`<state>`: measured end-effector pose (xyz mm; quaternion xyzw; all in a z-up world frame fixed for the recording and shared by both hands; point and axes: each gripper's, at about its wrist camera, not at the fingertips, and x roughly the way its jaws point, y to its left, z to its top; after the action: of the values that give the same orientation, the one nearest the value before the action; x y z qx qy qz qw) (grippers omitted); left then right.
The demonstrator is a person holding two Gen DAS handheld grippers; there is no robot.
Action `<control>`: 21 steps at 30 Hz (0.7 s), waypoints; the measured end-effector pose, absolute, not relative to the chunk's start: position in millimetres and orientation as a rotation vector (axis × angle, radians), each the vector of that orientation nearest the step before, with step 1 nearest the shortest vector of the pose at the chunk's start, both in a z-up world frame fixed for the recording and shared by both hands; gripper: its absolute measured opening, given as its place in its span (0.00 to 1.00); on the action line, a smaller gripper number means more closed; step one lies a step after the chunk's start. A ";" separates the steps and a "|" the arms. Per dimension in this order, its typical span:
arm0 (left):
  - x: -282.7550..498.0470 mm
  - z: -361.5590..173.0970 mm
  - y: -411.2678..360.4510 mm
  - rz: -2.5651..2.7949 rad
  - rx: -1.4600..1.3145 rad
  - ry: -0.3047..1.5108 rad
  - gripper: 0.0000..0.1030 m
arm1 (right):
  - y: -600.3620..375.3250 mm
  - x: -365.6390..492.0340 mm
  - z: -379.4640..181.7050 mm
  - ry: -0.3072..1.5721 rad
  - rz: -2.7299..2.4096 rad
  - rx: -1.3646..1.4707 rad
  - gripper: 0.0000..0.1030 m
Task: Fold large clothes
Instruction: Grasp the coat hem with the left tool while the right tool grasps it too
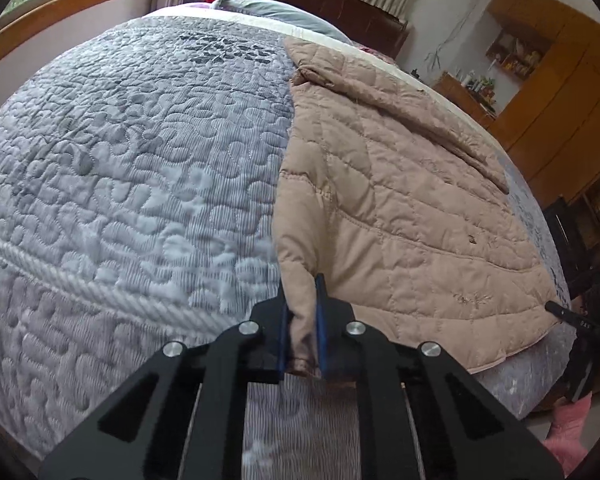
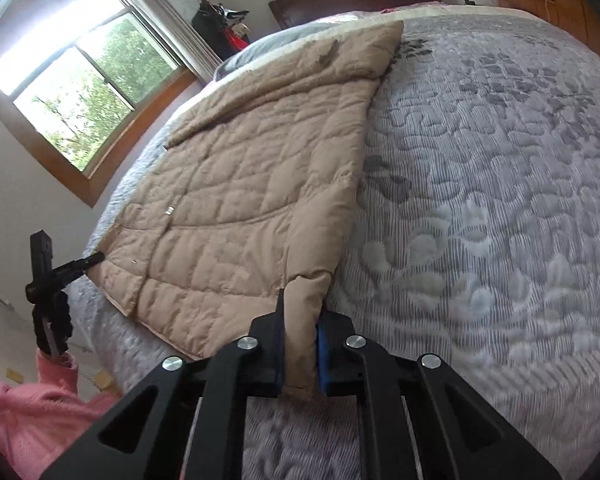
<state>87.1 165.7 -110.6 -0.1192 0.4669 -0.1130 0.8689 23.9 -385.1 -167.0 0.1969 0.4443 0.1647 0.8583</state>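
A grey quilted bedspread [image 1: 120,152] covers the bed below a wood-framed window [image 2: 80,92].

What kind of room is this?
Most likely a bedroom. A big bed with a grey quilted cover fills the view, a pillow lies by the dark wooden headboard, and a wooden wardrobe stands nearby.

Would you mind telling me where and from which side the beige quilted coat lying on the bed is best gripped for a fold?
Grip the beige quilted coat at its two near hem corners, coming from the foot of the grey quilted bedspread. The hem lies straight along that edge, its corners reachable. The left gripper and right gripper are clamped there already.
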 end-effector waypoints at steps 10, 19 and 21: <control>59.1 -143.1 162.1 -0.215 -0.134 1.039 0.10 | -374.2 -3.8 -192.5 0.988 0.290 0.373 0.12; 52.1 -119.2 166.1 -0.255 -0.168 0.956 0.08 | -380.4 -8.0 -179.9 0.931 0.313 0.423 0.11; 51.3 -102.2 166.0 -0.285 -0.180 0.910 0.08 | -386.2 -11.5 -166.1 0.896 0.332 0.432 0.11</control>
<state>51.3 166.0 -102.2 -0.0866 0.4372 -0.1367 0.8847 -11.5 -386.2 -166.1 0.2064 0.4279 0.1583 0.8656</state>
